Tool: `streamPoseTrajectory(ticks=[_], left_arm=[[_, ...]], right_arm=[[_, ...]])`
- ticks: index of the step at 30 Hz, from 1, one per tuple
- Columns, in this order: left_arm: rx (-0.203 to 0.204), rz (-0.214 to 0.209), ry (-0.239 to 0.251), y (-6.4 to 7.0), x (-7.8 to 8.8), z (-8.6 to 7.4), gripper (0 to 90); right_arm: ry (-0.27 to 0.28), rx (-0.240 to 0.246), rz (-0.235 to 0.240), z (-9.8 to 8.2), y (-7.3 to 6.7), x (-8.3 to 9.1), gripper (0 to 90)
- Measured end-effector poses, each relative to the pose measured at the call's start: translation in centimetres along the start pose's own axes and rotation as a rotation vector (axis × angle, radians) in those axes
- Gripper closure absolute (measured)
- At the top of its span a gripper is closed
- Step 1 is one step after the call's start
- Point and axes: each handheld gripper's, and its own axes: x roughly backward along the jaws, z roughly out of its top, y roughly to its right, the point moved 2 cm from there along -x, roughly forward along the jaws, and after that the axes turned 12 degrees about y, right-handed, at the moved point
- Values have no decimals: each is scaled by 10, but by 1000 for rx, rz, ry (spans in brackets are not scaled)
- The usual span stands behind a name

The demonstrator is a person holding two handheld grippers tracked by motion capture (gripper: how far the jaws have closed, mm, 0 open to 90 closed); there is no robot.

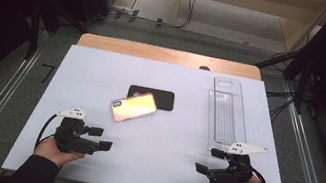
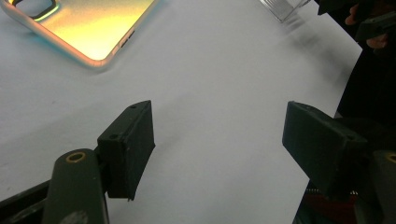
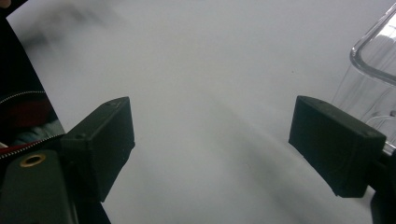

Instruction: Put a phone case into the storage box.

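iridescent phone (image 2: 88, 28) and clear tray (image 2: 282, 7) cut off by frame edge

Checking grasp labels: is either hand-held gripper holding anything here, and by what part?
Nothing is held. The left hand-held gripper and right hand-held gripper both stand open over the bare white table, jaws empty.
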Motion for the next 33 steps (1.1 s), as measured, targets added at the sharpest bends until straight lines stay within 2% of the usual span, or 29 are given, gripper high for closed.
streamPoseTrajectory(ticks=[1, 17, 20, 21, 22, 26, 33], left_arm=[[10, -1, 0, 0, 0, 0, 252], [8, 9, -2, -1, 1, 1, 255], [17, 19, 11, 1, 3, 6, 315], [4, 38, 14, 3, 3, 10, 329], [4, 38, 14, 3, 3, 10, 336], [6, 60, 35, 5, 2, 18, 352], [-6, 77, 28, 6, -7, 29, 350]], right_arm=[[0, -1, 0, 0, 0, 0, 124], [-3, -2, 1, 0, 0, 0, 124], [-2, -3, 1, 0, 0, 0, 124], [-1, -3, 1, 0, 0, 0, 124], [0, -4, 1, 0, 0, 0, 124], [1, -4, 1, 0, 0, 0, 125], [2, -3, -1, 0, 1, 1, 124]])
